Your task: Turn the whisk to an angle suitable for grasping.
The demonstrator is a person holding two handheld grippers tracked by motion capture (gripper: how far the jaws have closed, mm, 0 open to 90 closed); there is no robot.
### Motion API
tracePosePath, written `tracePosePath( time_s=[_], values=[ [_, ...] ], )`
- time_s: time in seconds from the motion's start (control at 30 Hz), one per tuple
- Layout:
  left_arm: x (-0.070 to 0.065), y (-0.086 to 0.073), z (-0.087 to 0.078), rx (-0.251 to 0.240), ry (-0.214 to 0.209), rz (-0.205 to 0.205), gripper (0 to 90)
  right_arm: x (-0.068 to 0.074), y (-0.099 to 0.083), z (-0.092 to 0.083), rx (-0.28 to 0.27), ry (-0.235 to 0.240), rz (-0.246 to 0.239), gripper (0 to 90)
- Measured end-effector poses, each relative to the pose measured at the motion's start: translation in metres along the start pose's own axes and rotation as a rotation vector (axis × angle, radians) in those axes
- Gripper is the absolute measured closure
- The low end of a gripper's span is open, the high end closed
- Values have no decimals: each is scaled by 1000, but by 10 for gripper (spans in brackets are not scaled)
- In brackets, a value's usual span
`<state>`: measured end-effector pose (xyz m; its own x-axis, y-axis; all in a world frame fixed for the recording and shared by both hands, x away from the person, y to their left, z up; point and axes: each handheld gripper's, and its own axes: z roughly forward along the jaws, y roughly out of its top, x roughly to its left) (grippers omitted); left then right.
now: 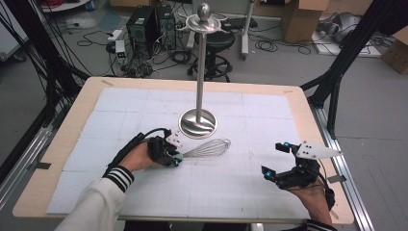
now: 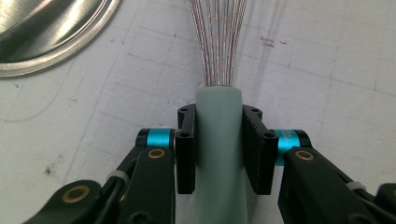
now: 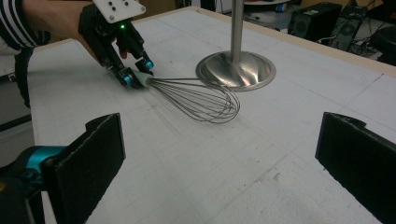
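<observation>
At a white gridded surface point(image 1: 144, 103), a person's left gripper point(image 1: 174, 155) has its fingers point(image 2: 186, 154) clamped on the pale green handle point(image 2: 218, 140) of a wire whisk point(image 1: 208, 147), one black pad pressed flat against each side of the handle just behind the point where the wires leave it. The whisk lies flat on the surface, its handle running back between the fingers and its wire loops point(image 3: 201, 99) fanning out ahead of them, the balloon end resting well in front of the fingertips. Just beyond the left fingers and off to one side stands the round polished base point(image 1: 197, 123) of a tall steel stand point(image 1: 201, 62), its edge near the whisk's wires but apart from them. The right gripper point(image 1: 279, 161), held in the person's other hand well apart from the whisk, has its fingers point(image 3: 95, 154) spread wide with nothing between them and nothing touching the pads; it is aimed across the bare surface toward the whisk and the left gripper. A striped cuff point(image 1: 118, 178) shows on the sleeve behind the left gripper.
</observation>
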<state>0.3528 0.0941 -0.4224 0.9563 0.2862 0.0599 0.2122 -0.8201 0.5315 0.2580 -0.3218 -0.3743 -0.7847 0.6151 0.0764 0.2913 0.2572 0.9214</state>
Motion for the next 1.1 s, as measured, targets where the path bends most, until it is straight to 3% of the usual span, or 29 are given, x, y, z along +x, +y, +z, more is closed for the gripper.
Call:
tracePosePath(
  time_s=[0.17,0.23,0.33,0.83,1.1],
  values=[
    [-1,1,-2,-3,9,9,694,0,0,0,0,0,-8,5],
    [-2,2,-4,-15,14,-7,694,0,0,0,-1,2,-4,5],
    [-2,2,-10,-31,-6,4,695,0,0,-1,-2,-1,-5,5],
    [-7,2,-57,-162,-63,-20,695,0,1,-3,-4,0,-7,5],
    [-11,-1,-74,-197,-68,-11,695,1,2,-5,-2,6,-9,5]
  ],
)
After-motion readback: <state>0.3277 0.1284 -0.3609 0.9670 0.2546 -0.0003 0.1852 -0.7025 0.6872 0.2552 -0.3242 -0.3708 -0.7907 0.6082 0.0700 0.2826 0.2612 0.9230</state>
